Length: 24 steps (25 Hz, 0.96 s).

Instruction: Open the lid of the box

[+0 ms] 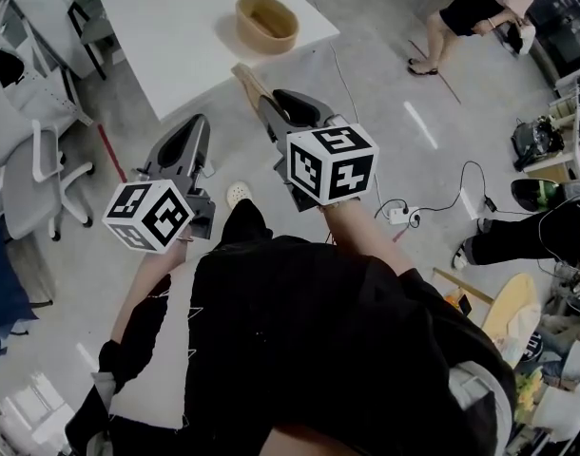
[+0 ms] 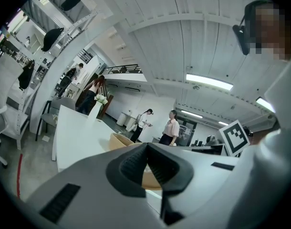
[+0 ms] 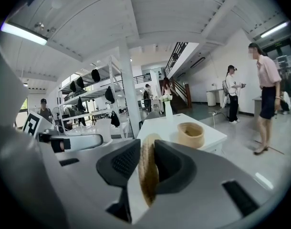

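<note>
On the white surface (image 1: 176, 27) at the top of the head view sits the oval woven box (image 1: 266, 22), open-topped. Nearer the person, the right hand-held gripper (image 1: 263, 103) holds the tan lid (image 1: 248, 79) well apart from the box, with the left hand-held gripper (image 1: 197, 126) beside it. Along the left gripper view the jaws meet with nothing between them; along the right gripper view the jaws clamp the lid edge-on, the box standing on the surface beyond.
</note>
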Motion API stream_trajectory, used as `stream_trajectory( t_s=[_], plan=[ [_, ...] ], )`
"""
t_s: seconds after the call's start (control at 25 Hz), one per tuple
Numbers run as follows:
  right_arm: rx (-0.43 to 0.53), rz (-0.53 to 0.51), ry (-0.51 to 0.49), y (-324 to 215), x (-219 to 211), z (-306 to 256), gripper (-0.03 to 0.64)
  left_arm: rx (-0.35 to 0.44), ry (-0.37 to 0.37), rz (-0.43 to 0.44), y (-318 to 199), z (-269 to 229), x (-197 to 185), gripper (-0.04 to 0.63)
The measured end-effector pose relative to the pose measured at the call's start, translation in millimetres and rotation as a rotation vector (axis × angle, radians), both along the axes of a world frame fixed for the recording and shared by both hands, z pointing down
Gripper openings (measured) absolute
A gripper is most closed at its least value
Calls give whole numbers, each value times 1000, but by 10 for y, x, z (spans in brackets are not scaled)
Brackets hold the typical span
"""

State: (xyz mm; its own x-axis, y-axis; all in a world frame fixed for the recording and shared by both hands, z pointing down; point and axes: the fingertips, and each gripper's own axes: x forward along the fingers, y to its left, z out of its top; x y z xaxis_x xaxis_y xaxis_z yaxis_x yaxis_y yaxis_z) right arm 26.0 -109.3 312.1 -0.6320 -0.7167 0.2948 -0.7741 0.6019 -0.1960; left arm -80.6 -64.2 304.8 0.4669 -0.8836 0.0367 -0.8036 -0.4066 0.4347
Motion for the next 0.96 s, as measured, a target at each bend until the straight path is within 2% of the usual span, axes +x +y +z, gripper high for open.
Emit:
stream_trajectory(
  t_s=[0.52, 0.96],
  plan=[
    [-14, 18, -1, -21, -5, -21, 95, 10, -19, 4, -40, -97, -75, 11],
    [-41, 68, -7, -277, -143, -141, 95, -9, -29, 53, -387, -264, -278, 11]
  ],
)
